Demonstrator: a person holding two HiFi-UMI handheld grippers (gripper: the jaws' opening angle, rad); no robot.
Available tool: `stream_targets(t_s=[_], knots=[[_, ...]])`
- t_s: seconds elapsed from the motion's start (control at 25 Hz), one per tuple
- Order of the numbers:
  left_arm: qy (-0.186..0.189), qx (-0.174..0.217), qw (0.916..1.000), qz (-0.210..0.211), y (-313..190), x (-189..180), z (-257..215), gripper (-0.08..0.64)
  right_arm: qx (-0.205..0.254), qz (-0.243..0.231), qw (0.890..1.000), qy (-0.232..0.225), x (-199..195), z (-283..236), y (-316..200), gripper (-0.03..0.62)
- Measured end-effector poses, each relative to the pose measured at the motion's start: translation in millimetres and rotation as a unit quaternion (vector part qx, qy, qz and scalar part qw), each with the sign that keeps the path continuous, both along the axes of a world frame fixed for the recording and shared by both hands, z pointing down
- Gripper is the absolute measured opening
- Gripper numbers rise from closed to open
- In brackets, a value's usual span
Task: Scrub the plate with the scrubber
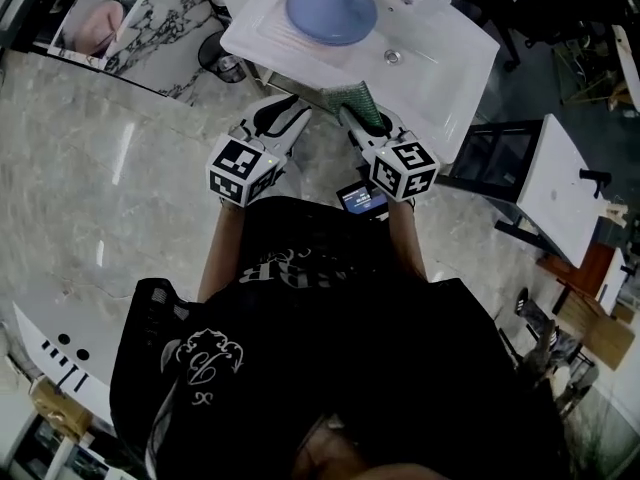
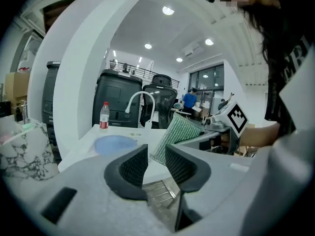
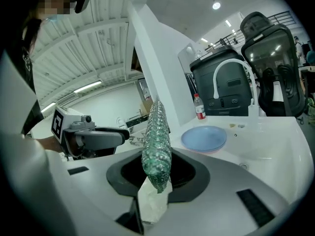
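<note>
A round blue plate (image 1: 331, 9) lies flat in the left part of the white sink (image 1: 450, 78); it also shows as the plate (image 2: 115, 144) and the plate (image 3: 204, 138). My right gripper (image 1: 360, 113) is shut on a green mesh scrubber (image 1: 358, 99), which stands upright between the jaws as the scrubber (image 3: 156, 146). It hovers at the sink's near edge, short of the plate. My left gripper (image 1: 284, 108) is beside it, open, with nothing between its pads (image 2: 133, 165). From the left gripper view the scrubber (image 2: 178, 134) rises to the right.
A white faucet (image 3: 231, 77) and a red-capped bottle (image 3: 199, 107) stand behind the sink. A drain (image 1: 392, 56) sits right of the plate. A marble-patterned counter (image 1: 150, 18) is at the left, a white table (image 1: 560, 183) at the right.
</note>
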State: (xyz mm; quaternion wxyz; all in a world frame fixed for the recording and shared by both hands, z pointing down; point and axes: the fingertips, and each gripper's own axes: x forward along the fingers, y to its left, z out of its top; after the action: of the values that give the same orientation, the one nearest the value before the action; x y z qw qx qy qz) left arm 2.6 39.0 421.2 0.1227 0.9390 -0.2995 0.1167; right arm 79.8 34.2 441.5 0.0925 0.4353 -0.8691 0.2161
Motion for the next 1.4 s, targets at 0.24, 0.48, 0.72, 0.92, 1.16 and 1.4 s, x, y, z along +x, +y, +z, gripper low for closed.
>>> stream_targets(t_s=[0.24,0.48,0.72,0.92,1.16,1.4], knots=[[0.007,-0.016,0.9991,0.038,-70,-3,7,0.106,-0.016,0.044,0.999,0.01,-1,3,-56,0.091],[-0.003,-0.024,0.9962,0.083,-118,-6,23,0.106,-0.029,0.087,0.996,0.018,0,11,-99,0.091],[-0.014,-0.036,0.9919,0.121,-142,-11,40,0.106,-0.027,0.124,0.992,0.023,4,8,-130,0.091],[-0.037,-0.053,0.9876,0.143,-154,-11,69,0.106,-0.032,0.148,0.988,0.017,15,5,-139,0.091],[-0.077,-0.056,0.9814,0.167,-165,7,95,0.107,-0.037,0.163,0.986,0.019,42,4,-146,0.091],[-0.128,-0.026,0.9728,0.191,-176,29,113,0.107,-0.036,0.137,0.989,0.033,63,4,-172,0.091]])
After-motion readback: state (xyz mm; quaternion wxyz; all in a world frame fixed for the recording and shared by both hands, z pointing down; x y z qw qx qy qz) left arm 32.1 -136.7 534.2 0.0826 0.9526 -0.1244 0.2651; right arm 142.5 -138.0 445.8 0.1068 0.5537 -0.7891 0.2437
